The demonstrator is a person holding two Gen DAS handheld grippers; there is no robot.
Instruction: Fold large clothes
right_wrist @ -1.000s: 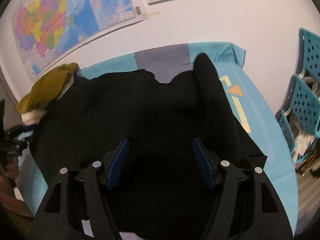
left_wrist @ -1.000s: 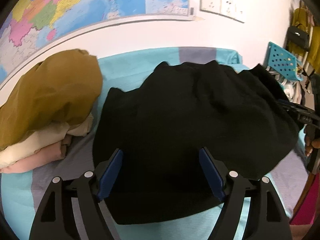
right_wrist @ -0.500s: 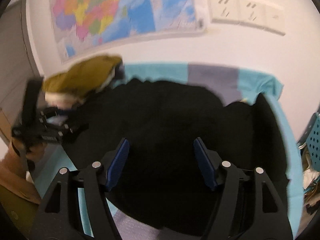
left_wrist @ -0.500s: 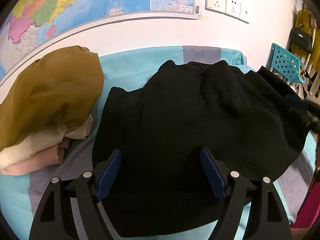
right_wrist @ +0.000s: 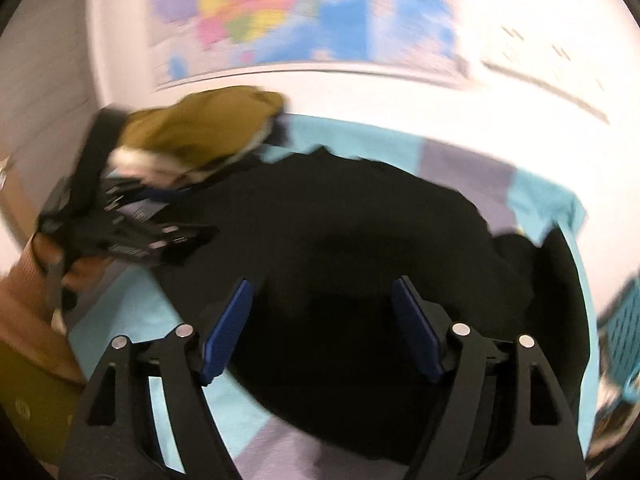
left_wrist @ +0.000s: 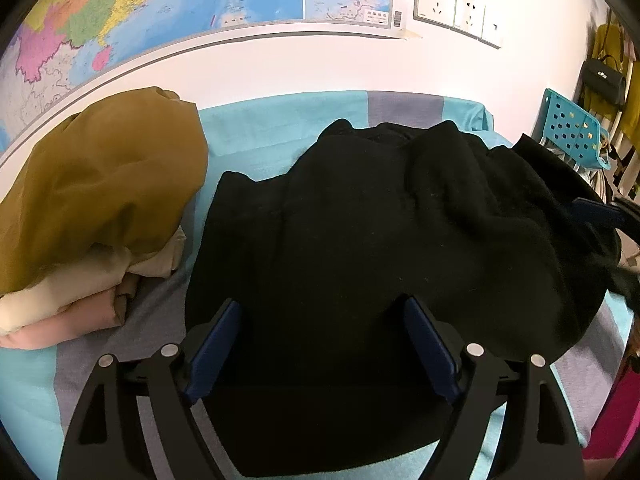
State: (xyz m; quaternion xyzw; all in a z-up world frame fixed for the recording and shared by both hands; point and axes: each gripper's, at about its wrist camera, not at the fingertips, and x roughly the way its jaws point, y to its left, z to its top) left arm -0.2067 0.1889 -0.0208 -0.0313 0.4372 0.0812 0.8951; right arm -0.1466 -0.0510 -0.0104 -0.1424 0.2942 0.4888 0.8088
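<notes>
At the left of the left wrist view, a stack of folded clothes [left_wrist: 92, 208] rests on the bed [left_wrist: 280, 128]: an olive-brown garment on top, cream and pink layers beneath. The stack lies just beside the left edge of the black garment [left_wrist: 360, 240] without clear contact. The bed carries a turquoise cover with grey stripes.

The black garment occupies the centre of the bed, spread in a rumpled, roughly rounded mass. Its far edge lies near the wall; its near edge extends below the left gripper [left_wrist: 320, 344].

Left gripper: jaws wide and opening. The blue pads [left_wrist: 214, 350] stand apart above the garment. No pad presses on the fabric; nothing is gripped.

A wall map [left_wrist: 160, 12] hangs above the bed. Wall sockets [left_wrist: 456, 12] sit to the right of it. A turquoise perforated chair [left_wrist: 572, 128] stands beyond the right end of the bed.

The right wrist view is motion-blurred. The right gripper [right_wrist: 322, 328] hovers over the near right part of the black garment. Jaws wide and opening; nothing is held between the pads. In this view the left gripper and the hand [right_wrist: 76, 268] holding it appear at the left edge, near the folded stack.
</notes>
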